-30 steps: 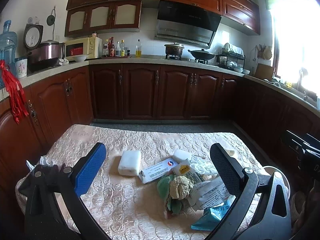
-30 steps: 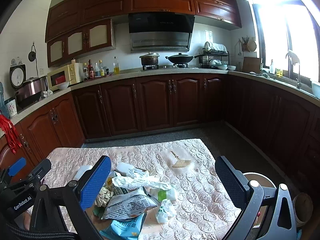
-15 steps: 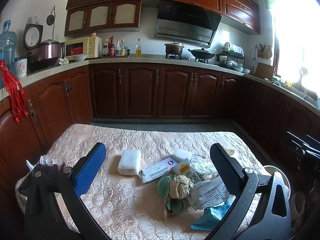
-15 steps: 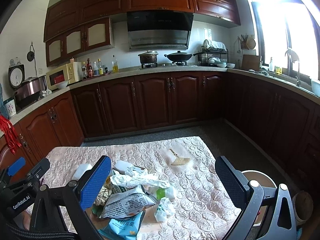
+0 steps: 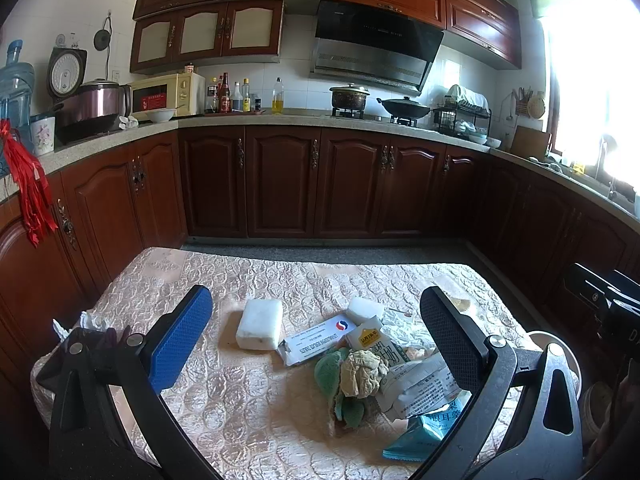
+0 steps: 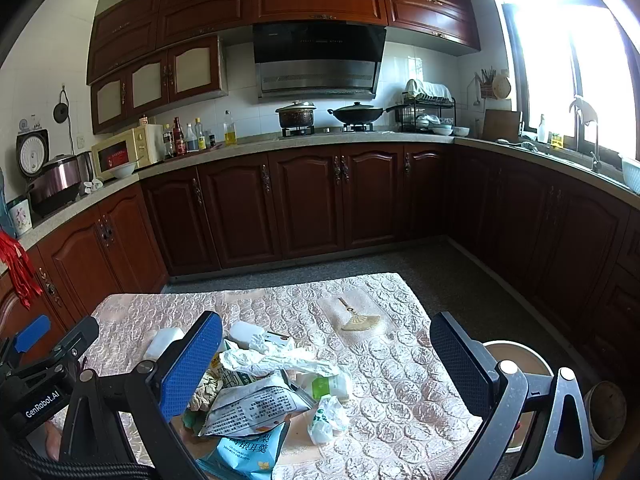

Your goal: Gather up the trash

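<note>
In the left wrist view the left gripper [image 5: 316,332] hung wide and empty above the quilted tablecloth [image 5: 248,412]; no piece seemed taken yet, the trash heaped at five o'clock: a crumpled paper wad [image 5: 362,372] on green cloth, a flat medicine box [image 5: 318,340], a pale foam block [image 5: 260,324] at twelve. In the right wrist view the right gripper [image 6: 326,364] was equally wide and empty; the next move probably called for dropping onto the glossy printed bag [image 6: 256,406] at seven o'clock, a round bin [image 6: 516,354] waiting at three.
</note>
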Demonstrator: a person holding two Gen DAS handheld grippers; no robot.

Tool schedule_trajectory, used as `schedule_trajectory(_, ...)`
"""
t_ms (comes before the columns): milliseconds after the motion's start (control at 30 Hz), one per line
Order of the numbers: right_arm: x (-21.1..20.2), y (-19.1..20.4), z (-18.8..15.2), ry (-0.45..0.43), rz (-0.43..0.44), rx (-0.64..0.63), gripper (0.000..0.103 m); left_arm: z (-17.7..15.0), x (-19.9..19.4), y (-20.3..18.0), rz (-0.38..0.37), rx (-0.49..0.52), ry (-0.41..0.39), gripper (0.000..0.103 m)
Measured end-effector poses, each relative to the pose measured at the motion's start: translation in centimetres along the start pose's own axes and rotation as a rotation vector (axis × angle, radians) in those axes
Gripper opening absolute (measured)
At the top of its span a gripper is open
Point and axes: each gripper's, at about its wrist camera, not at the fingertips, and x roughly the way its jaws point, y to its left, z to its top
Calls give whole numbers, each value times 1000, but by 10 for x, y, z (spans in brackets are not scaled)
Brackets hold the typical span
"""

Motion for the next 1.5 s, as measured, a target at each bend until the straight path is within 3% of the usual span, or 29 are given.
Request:
schedule_trajectory(833,7,-1,-3,26,14,14,103,-3,6,5,7,-3,17,103)
schedule_trajectory(1500,37,-10,-18,176,7,13,103,-17,33,12,14,15,101,103)
